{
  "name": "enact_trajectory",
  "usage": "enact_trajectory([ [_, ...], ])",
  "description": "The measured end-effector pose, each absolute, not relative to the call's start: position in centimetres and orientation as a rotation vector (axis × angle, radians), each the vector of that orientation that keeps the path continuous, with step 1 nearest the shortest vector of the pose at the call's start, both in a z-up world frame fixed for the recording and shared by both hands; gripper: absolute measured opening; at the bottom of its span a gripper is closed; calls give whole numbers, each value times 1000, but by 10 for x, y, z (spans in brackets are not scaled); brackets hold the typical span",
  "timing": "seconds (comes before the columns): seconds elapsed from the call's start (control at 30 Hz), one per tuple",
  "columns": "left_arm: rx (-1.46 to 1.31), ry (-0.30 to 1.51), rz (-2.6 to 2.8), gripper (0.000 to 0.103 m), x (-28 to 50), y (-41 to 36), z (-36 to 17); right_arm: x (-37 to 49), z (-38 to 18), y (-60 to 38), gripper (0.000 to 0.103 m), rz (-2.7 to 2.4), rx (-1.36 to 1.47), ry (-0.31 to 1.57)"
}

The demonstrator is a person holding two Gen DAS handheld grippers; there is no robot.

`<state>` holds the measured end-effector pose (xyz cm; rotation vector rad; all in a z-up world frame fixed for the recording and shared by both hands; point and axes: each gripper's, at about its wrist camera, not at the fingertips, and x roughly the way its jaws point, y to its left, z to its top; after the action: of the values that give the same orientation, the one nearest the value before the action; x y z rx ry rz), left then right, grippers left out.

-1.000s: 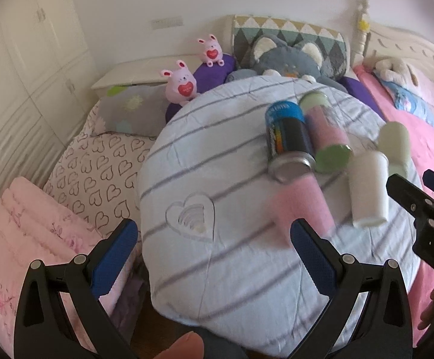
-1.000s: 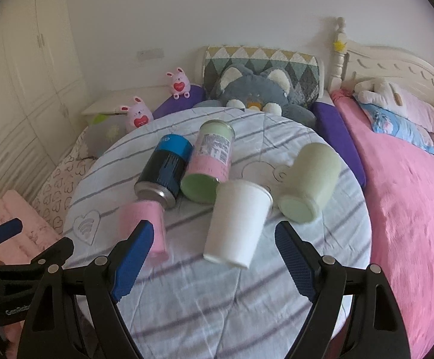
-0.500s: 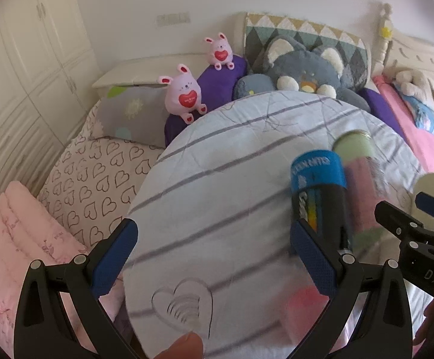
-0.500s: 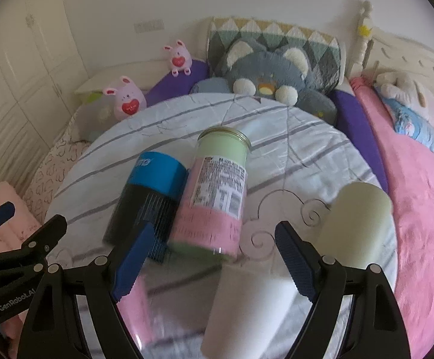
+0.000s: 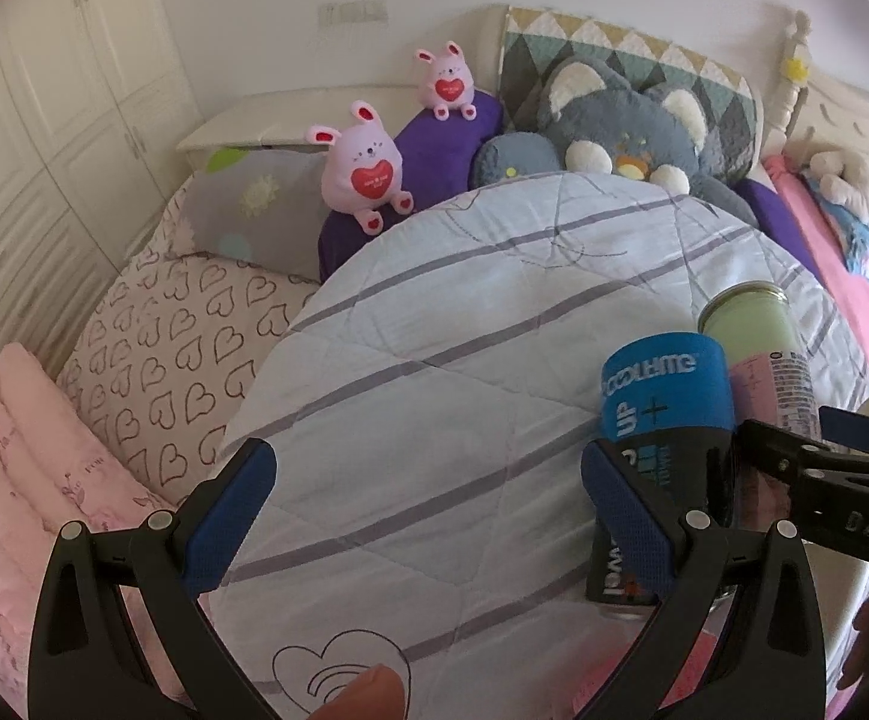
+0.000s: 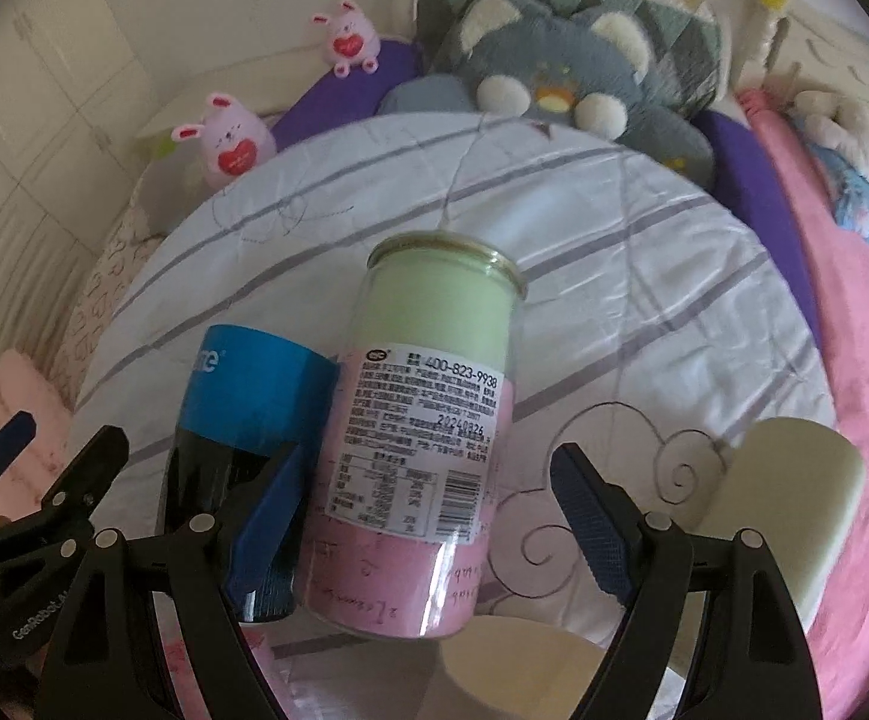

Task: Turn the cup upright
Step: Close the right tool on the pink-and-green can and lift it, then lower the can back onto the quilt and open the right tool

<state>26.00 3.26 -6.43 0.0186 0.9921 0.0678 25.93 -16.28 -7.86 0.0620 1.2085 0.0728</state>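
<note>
Several cups and cans lie on their sides on a round table under a striped quilt (image 6: 644, 252). A green-and-pink can (image 6: 428, 420) lies between the fingers of my open right gripper (image 6: 428, 528); it also shows in the left wrist view (image 5: 758, 342). A black-and-blue can (image 6: 242, 420) lies against its left side, beside my left gripper's right finger (image 5: 662, 414). A pale green cup (image 6: 794, 504) lies to the right. A white cup's rim (image 6: 518, 666) shows at the bottom edge. My left gripper (image 5: 428, 516) is open over bare quilt.
A grey plush cat (image 5: 626, 126) and two pink bunnies (image 5: 368, 168) sit behind the table. Pink bedding (image 6: 866, 360) lies to the right. A heart-print sheet (image 5: 170, 330) and folded pink blanket (image 5: 8, 468) lie to the left.
Both grippers have moved forward and down toward the table. The cans now fill the near view. The pink cup and white cup have dropped to the bottom edge.
</note>
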Motion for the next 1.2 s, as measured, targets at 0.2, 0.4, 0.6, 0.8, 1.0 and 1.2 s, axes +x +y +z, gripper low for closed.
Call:
enact_trajectory([
  [0.2,14,1000,75,103,261,38,-69,274,-95,-158,84,82,45,1276],
  [0.4,19,1006,77,103,257,41,-69,276,-104,-161,74,118,102,1289],
  [0.6,32,990,88,103,244,43,-62,266,-89,-171,74,138,161,1228],
  [0.8,44,962,99,103,219,46,-48,251,-70,-173,73,170,208,1176],
  [1.0,51,919,109,103,180,52,-24,220,-42,-177,72,219,277,1104],
  [1.2,58,881,118,103,139,56,-6,172,-13,-178,71,251,291,1023],
])
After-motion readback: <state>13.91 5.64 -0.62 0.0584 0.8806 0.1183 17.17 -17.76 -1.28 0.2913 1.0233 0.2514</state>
